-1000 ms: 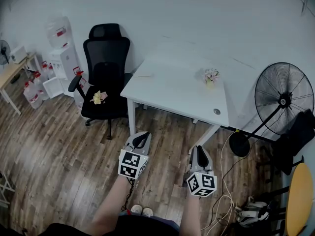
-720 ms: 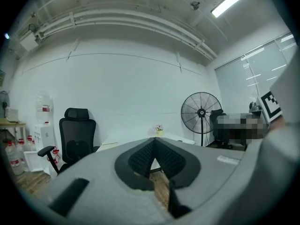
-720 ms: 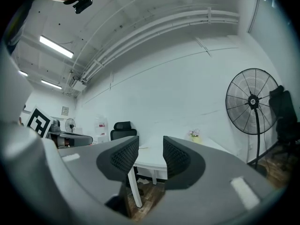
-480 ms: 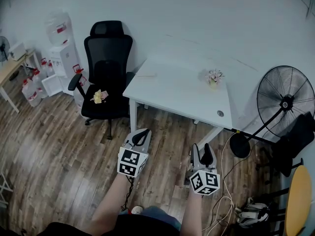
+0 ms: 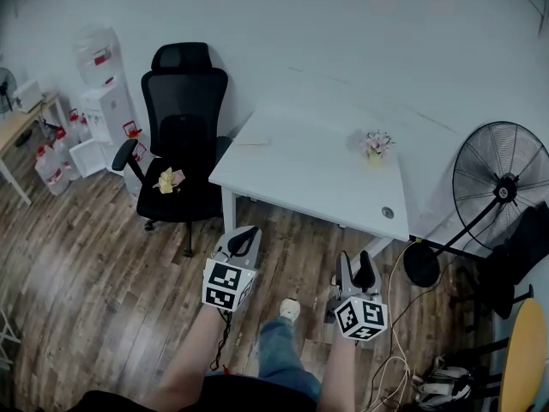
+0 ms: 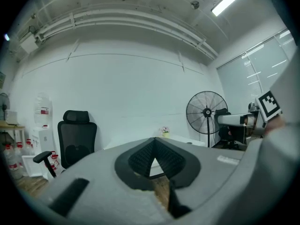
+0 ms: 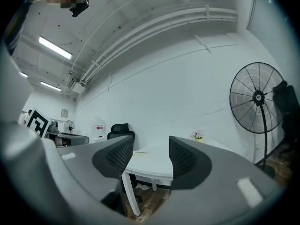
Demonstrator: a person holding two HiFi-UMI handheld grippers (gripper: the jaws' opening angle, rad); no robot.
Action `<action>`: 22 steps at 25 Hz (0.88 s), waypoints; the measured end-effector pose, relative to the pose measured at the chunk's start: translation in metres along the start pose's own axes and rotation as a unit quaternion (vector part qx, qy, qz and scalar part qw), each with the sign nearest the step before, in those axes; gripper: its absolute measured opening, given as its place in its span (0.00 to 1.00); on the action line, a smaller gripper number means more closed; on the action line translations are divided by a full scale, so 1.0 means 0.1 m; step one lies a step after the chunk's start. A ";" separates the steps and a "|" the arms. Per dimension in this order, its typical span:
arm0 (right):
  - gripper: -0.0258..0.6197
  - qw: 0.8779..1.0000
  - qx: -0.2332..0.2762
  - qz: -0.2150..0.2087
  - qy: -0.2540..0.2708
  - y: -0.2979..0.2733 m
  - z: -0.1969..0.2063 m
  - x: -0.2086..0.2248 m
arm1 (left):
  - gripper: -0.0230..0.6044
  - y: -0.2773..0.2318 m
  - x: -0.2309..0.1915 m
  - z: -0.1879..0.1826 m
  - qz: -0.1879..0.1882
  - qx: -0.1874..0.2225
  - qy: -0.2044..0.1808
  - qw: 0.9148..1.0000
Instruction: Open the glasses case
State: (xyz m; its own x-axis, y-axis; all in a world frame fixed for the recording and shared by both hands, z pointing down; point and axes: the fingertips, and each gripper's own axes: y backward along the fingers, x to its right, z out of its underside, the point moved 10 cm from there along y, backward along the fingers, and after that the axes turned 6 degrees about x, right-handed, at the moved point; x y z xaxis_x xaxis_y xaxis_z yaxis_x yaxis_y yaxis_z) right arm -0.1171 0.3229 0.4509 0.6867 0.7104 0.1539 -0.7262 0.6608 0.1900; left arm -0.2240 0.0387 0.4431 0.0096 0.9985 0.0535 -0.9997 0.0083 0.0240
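Note:
No glasses case is clearly visible; a thin flat object (image 5: 253,142) lies at the far left edge of the white table (image 5: 300,161), too small to identify. A small flower pot (image 5: 375,145) stands near the table's right back. Both grippers are held level over the wooden floor, short of the table and pointing toward it. My left gripper (image 5: 248,233) (image 6: 153,143) is shut, its pad tips touching with nothing in them. My right gripper (image 5: 357,265) (image 7: 151,148) has its jaws opening, a wide gap between the pads and nothing between them; through the gap shows the table (image 7: 150,165).
A black office chair (image 5: 183,136) stands left of the table with a yellow item on its seat. A standing fan (image 5: 502,187) and floor cables (image 5: 390,372) are at the right. A water dispenser (image 5: 103,84) and bottles sit at the back left. The person's shoe (image 5: 290,309) steps between the grippers.
My right gripper's jaws went from shut to wide apart. Both grippers moved forward toward the table, and the person's foot stepped forward between them.

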 end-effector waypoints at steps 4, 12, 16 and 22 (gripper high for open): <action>0.41 1.000 0.009 -0.015 0.000 -0.65 0.19 0.34 | 0.05 -0.57 -0.24 0.13 -0.019 0.003 -0.010 1.000; 0.41 0.998 0.000 -0.069 0.001 -2.78 0.48 1.29 | 0.05 -2.33 -1.00 0.38 -0.087 0.014 0.002 0.996; 0.41 0.996 -0.008 -0.085 -0.011 -3.84 0.52 1.69 | 0.05 -3.19 -1.35 0.35 -0.115 0.014 0.006 0.993; 0.41 0.992 -0.026 -0.119 -0.019 -4.83 0.67 1.97 | 0.05 -3.99 -1.72 0.36 -0.149 0.003 0.005 0.989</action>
State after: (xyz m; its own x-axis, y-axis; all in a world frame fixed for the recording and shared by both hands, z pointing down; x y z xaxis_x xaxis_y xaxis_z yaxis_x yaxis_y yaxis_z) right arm 0.3715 0.1277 0.4544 0.8389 0.5238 0.1482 -0.5435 0.8211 0.1744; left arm 0.1744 -0.1385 0.4605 0.3038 0.9522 0.0332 -0.9522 0.3023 0.0433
